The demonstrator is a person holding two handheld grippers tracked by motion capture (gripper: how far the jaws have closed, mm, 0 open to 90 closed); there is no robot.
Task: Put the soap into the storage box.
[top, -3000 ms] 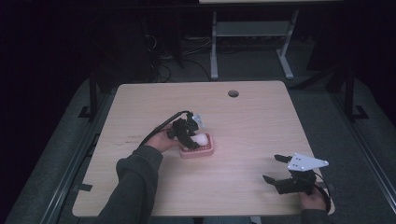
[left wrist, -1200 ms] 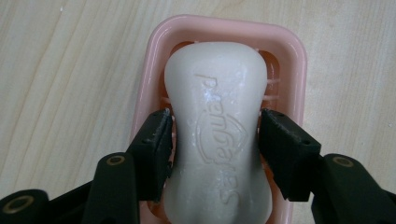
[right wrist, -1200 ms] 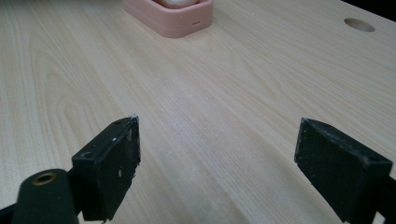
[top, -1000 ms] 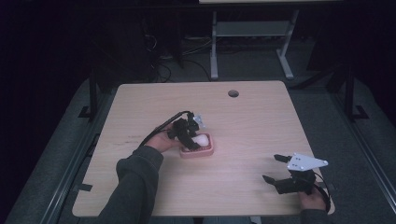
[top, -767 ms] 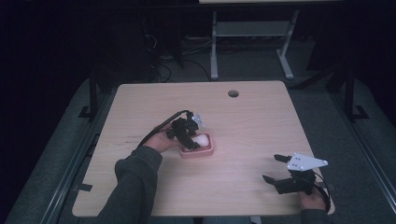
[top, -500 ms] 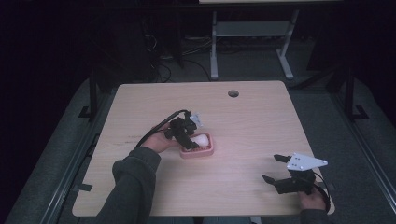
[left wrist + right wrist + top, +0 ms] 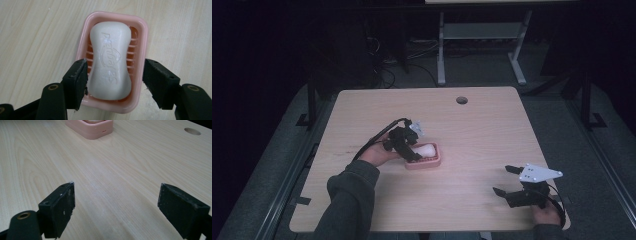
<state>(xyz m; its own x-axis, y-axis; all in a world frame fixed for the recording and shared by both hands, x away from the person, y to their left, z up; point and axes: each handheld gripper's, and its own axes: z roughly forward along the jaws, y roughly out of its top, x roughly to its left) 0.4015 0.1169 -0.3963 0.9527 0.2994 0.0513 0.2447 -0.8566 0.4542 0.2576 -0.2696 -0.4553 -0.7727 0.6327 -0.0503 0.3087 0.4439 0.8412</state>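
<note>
A: Position of the soap bar (image 7: 110,60)?

B: Lying in the pink dish (image 7: 142,37) near the table (image 7: 482,130) centre, between the spread jaws of the left gripper (image 7: 115,72). One jaw stands right against it, the other clear.

A: Materials?

B: Smooth white waisted bar; slotted glossy plastic dish; pale woodgrain top.

A: Markings?

B: Embossed "Safeguard" with a shield emblem.

A: Right gripper (image 7: 115,207)?

B: Jaws wide apart, empty, well away.

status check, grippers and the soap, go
Left gripper open, jaws straddling the soap bar. Soap lying in the pink dish, not gripped. Right gripper open, low over bare table, apart from dish. Nothing in the way.
</note>
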